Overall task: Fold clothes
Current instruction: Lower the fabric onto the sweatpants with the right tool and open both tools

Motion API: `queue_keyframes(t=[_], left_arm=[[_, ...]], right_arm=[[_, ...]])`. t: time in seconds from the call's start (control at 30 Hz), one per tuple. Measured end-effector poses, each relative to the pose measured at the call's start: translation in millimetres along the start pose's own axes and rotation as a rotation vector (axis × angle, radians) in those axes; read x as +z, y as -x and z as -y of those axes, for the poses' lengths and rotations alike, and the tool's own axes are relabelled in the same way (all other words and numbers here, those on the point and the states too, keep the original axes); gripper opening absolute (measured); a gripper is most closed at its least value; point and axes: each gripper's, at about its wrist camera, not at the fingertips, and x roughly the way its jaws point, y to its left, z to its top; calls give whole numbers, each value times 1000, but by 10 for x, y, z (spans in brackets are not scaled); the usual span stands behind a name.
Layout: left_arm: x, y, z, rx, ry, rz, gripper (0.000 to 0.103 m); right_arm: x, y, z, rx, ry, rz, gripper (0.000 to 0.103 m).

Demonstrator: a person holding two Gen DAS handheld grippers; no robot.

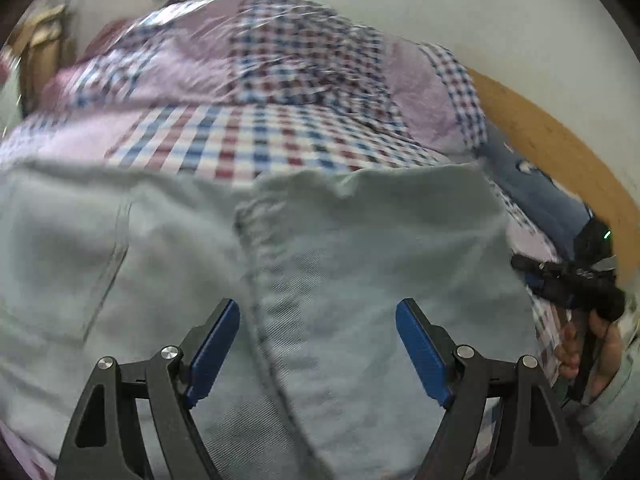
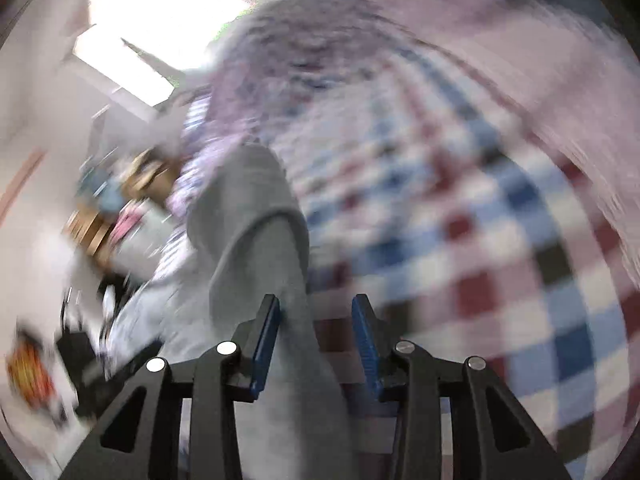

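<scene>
Folding has begun, but it looks far from done. Pale grey-green trousers (image 1: 320, 260) lie spread on the bed (image 1: 248, 140), over a checked cover in pink, blue and red. A pocket and a long seam show on top. I think one fold may be made, since an edge lies across the middle, but the cloth looks loose and wide. It needs more folds and some smoothing before it is a tidy pile.

Just above the trousers hangs the left gripper (image 1: 318, 344), tipped down toward them. Its blue fingers (image 1: 216, 348) stand wide apart, with nothing between them, and they do not press the cloth.

From the left wrist view, the right gripper (image 1: 568, 280) shows at the right edge of the bed, with a person's hand (image 1: 592, 356) wrapped round its handle. A blue garment (image 1: 540, 196) lies past it, near the wooden bed frame (image 1: 560, 148).

From its own very blurry view, the right gripper (image 2: 316, 340) is rolled to one side. Its fingers (image 2: 266, 344) are partly apart. A strip of the grey cloth (image 2: 256, 240) runs between them and seems to lie against the left finger, but it is not pinched.
</scene>
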Motion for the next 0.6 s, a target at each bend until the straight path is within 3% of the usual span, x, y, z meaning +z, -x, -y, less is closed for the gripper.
queue_keyframes(t=[0.1,0.27,0.47,0.5,0.6], left_arm=[[-49,19,-77,-7,32,7,84],[-128,-16,-60,-49,37,-39,84],[-238,-44,86,-66,-29,-91,83],[-250,-68,86,-55,-35,-102,81],[-279,-105,64,-41,-38,-124,60]], right_arm=[[65,28,77,34,-47,30,41],[145,-105,-145,49,41,30,42],[291,-335,-301,-12,108,46,44],[317,-368,-310,-19,113,52,44],[364,-480,-273,-42,106,40,44]])
